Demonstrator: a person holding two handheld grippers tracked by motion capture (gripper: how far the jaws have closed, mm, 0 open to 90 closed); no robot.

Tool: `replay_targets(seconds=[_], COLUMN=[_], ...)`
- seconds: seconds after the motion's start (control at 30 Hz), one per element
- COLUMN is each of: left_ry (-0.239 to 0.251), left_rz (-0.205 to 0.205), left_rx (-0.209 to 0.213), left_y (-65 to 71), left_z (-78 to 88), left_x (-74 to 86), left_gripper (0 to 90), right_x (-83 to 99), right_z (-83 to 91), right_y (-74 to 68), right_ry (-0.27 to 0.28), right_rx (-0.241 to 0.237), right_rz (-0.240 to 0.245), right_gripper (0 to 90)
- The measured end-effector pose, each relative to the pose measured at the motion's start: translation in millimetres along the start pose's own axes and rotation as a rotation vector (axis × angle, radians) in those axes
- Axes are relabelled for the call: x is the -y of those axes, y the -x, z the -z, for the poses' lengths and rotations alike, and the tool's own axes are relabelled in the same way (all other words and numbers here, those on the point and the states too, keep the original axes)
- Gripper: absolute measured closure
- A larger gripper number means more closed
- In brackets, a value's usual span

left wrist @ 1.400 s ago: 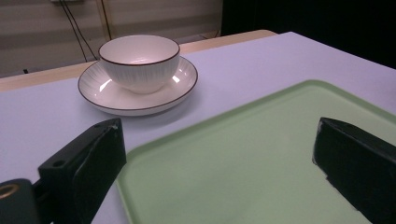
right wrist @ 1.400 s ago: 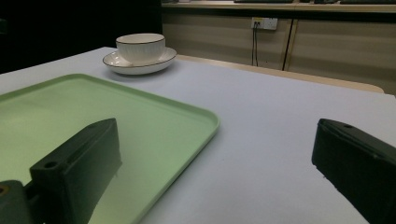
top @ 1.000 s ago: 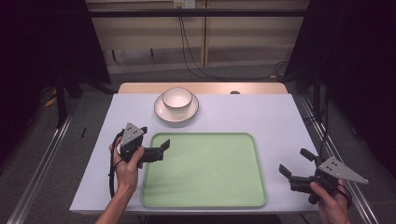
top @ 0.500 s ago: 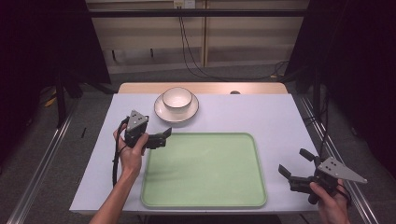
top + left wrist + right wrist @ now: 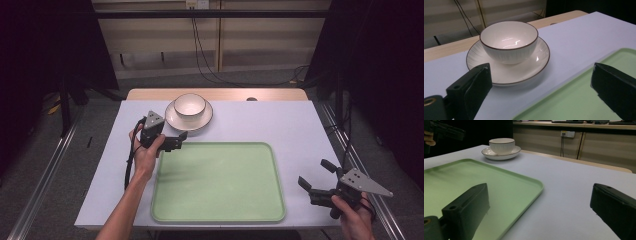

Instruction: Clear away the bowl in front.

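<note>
Two hand-held grippers are in play: the left hand-held gripper (image 5: 176,141) hangs with its jaws spread wide and nothing between them, aimed at the white bowl (image 5: 508,41) sitting in its saucer (image 5: 529,68) just ahead, which looks like the lineup for a grab at the rim, while the right hand-held gripper (image 5: 317,179), jaws equally wide apart and empty, waits well off at the near right edge. Between them lies the bare green tray (image 5: 218,181), likely the bowl's destination, on a pale lavender surface (image 5: 280,125) with a wooden strip beyond, then cables and dark curtains.
</note>
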State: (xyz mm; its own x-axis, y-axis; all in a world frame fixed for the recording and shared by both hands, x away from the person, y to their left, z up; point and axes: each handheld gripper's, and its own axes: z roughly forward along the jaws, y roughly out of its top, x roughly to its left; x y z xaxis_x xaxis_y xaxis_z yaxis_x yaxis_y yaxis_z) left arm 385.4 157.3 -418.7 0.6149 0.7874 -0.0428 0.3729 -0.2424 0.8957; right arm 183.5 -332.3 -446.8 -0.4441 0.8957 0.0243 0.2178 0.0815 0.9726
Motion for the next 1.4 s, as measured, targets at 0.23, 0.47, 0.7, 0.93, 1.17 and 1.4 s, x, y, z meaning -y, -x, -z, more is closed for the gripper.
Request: replay_targets(seconds=[0.23, 0.47, 0.7, 0.93, 1.17, 1.4], left_ry=[-0.038, -0.051, -0.09, -0.129, -0.151, -0.211], left_rz=[-0.011, 0.004, 0.009, 0.025, 0.062, 0.063], left_rx=[-0.003, -0.034, -0.089, -0.107, -0.14, -0.194], left_y=[-6.7, -15.4, -24.8, -35.5, -45.4, -57.1], left_z=[-12.7, -27.6, -45.2, -62.2, -85.3, -100.0], left_x=[-16.7, -29.9, -37.3, -44.6, -43.9, -41.6], left_gripper=[6.0, 8.3, 9.3, 11.0, 19.1, 22.1], right_x=[0.2, 0.2, 0.6, 1.0, 1.6, 2.0], right_z=[0.1, 0.1, 0.1, -0.1, -0.3, 0.3], right_y=[0.1, -0.3, -0.6, -0.6, -0.6, -0.5], right_ry=[-0.002, 0.001, -0.009, -0.004, -0.008, -0.006], right_rx=[-0.002, -0.004, -0.017, -0.011, -0.016, -0.023], right_rz=[0.003, 0.003, 0.003, 0.002, -0.002, 0.003], right_gripper=[1.8, 1.8, 1.8, 1.8, 1.8, 1.8])
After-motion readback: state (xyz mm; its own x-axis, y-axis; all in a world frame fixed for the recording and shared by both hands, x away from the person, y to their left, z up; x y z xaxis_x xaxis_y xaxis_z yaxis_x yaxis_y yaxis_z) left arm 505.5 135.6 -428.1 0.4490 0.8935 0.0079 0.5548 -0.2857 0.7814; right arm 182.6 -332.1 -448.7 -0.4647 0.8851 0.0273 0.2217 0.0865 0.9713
